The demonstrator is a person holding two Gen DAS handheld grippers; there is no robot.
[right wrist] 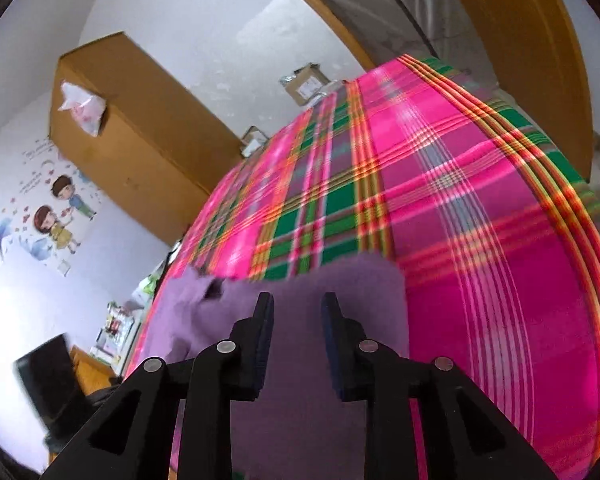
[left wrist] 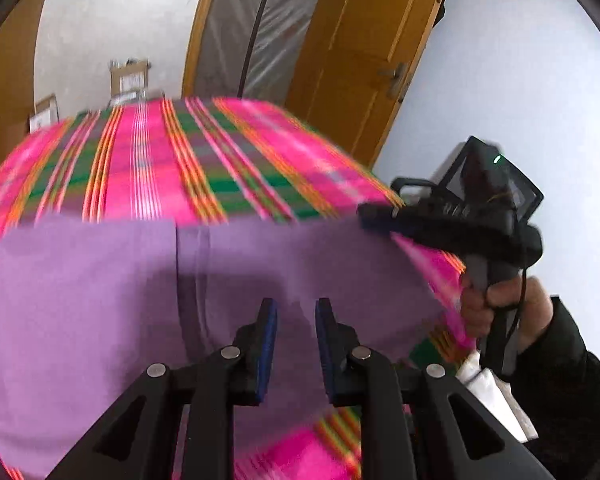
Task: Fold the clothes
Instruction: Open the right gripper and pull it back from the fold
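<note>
A purple garment (left wrist: 100, 300) lies spread flat on a bed covered with a pink, green and orange plaid sheet (left wrist: 172, 160), at the sheet's near edge. The left tool (left wrist: 296, 312) hovers over the middle of the garment, its two blue-padded fingers set a little apart with only cloth seen beyond the gap and nothing pinched. Further right, the right tool (left wrist: 376, 216) reaches in over the garment's far right corner, held by a hand (left wrist: 500, 304) in a dark sleeve; from its own camera its fingers (right wrist: 264, 320) stand apart above the purple cloth, gripping nothing. Behind the bed stand cardboard boxes (left wrist: 129, 80) and a wooden door (left wrist: 372, 40).
</note>
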